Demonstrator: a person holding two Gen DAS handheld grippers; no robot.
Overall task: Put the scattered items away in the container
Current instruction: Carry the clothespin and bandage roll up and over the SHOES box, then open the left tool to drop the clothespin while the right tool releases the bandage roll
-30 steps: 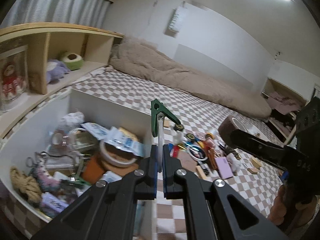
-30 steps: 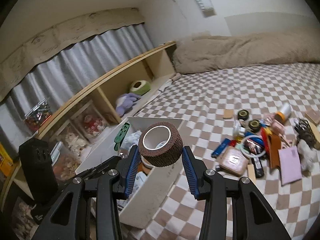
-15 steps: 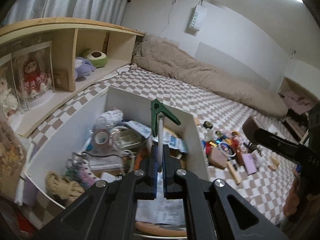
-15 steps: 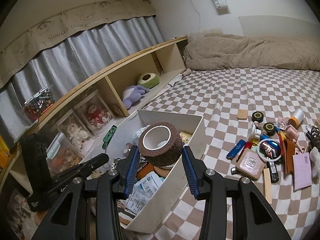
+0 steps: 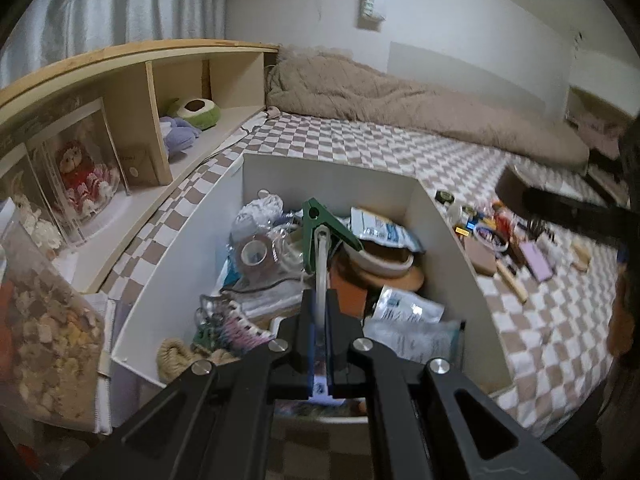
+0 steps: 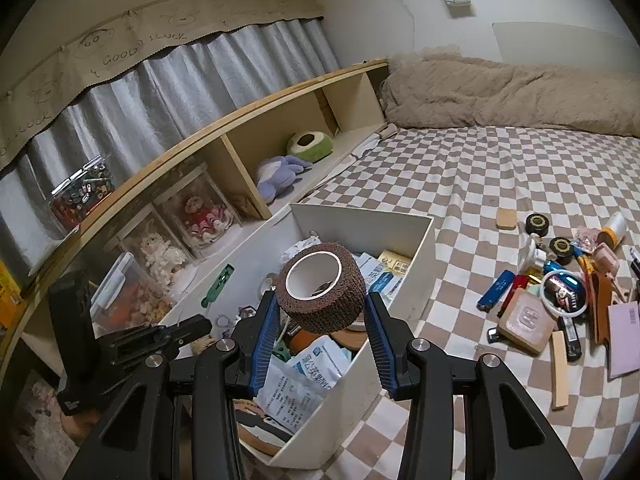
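**Two loaded tongs over the box**

Both tongs hang above the open white box, which sits on the checked bed beside the wooden shelf. The left tongs are pinched nearly shut on the pale handle of a green clip; the clip stands up ahead of the tips, over the middle of the box. The right tongs grip a brown tape roll across its width, its white core facing up, over the box's near half.

The box is already crowded with packets, a clear tape roll, a bowl and cord, so little bare floor shows inside it. Its right wall runs just beside the right tongs; its left wall lies close along the shelf. Right of the box a strip of bed lies bare, and beyond it the scattered items lie in a cluster, well apart from both tongs.
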